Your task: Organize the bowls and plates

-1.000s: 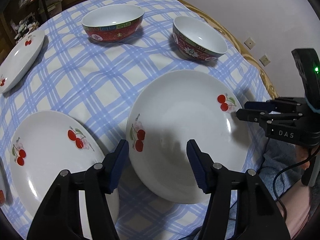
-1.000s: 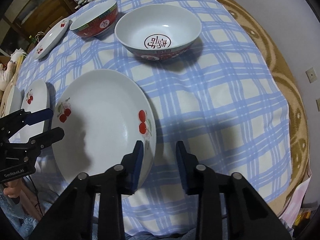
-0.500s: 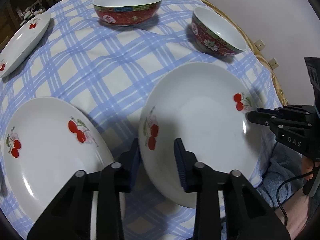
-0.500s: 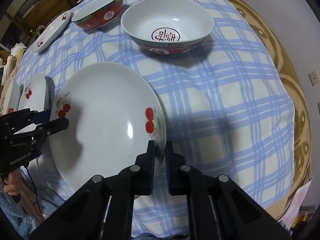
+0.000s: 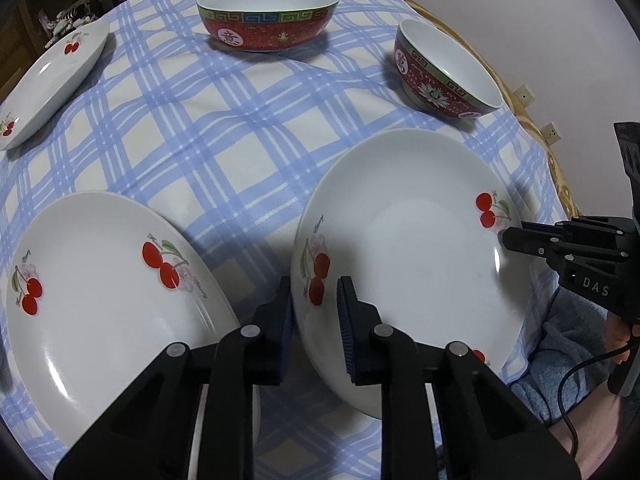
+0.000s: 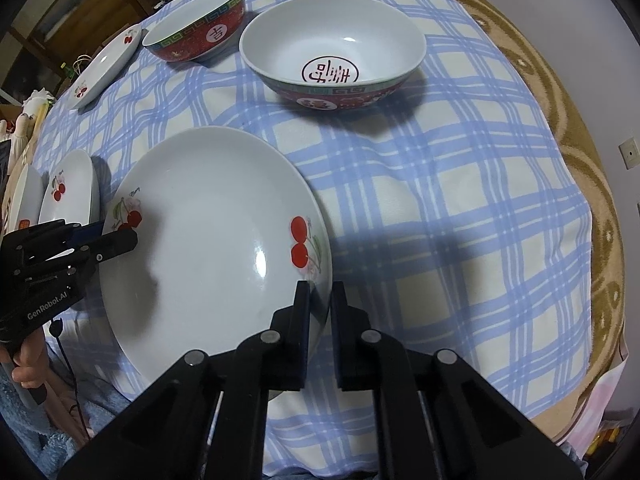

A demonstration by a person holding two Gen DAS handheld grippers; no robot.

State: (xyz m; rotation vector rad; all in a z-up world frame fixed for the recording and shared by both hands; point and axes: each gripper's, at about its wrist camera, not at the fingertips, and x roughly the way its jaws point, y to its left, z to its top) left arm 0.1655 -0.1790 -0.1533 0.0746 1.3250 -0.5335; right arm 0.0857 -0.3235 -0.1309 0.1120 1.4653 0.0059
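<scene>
You have both grippers, left and right, clamped on opposite rims of the near plate, the left having just closed. Four plates, two bowls on the tablecloth.

Home dining room, checked tablecloth, cherry plates, wooden cabinet behind

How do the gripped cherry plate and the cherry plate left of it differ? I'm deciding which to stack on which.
The gripped plate has both grippers on its rim, the left gripper on one side and the right gripper opposite; the neighbouring plate is untouched. The gripped plate sits beside the red bowl; the neighbouring plate lies farther from it. Both are white with red cherry prints, on the blue checked cloth.
</scene>
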